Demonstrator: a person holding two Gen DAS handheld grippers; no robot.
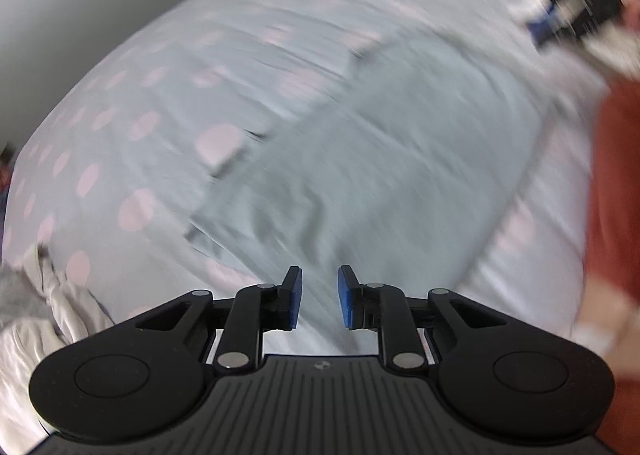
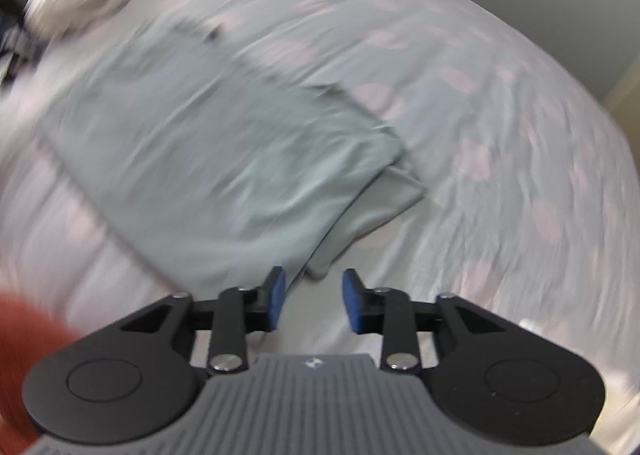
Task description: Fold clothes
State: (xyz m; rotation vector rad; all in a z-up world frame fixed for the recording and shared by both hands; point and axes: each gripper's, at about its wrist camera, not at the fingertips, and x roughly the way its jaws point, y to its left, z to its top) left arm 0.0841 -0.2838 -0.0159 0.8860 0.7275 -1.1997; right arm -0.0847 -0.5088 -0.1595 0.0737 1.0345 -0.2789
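Now, folded grey-green garment [image 1: 384, 159] flat on polka-dot bedsheet [image 1: 132, 127], left gripper [image 1: 319, 297] and right gripper [image 2: 313, 301] above its near edge, jaws parted, gripping nothing, views blurred.

- Both wrist views are smeared by motion blur; only the gripper bodies stay sharp.
- The grey-green garment [image 1: 384, 159] shows soft edges, so its folds and layers cannot be told.
- The pink-dotted bedspread [image 1: 132, 143] runs past the frame edges.
- A crumpled pale cloth [image 1: 36, 307] is cut off at the left.
- A rust-red sleeve [image 1: 616, 191] is cropped at the right.
- The other gripper [image 1: 576, 11] is a blur, its jaws unreadable there.
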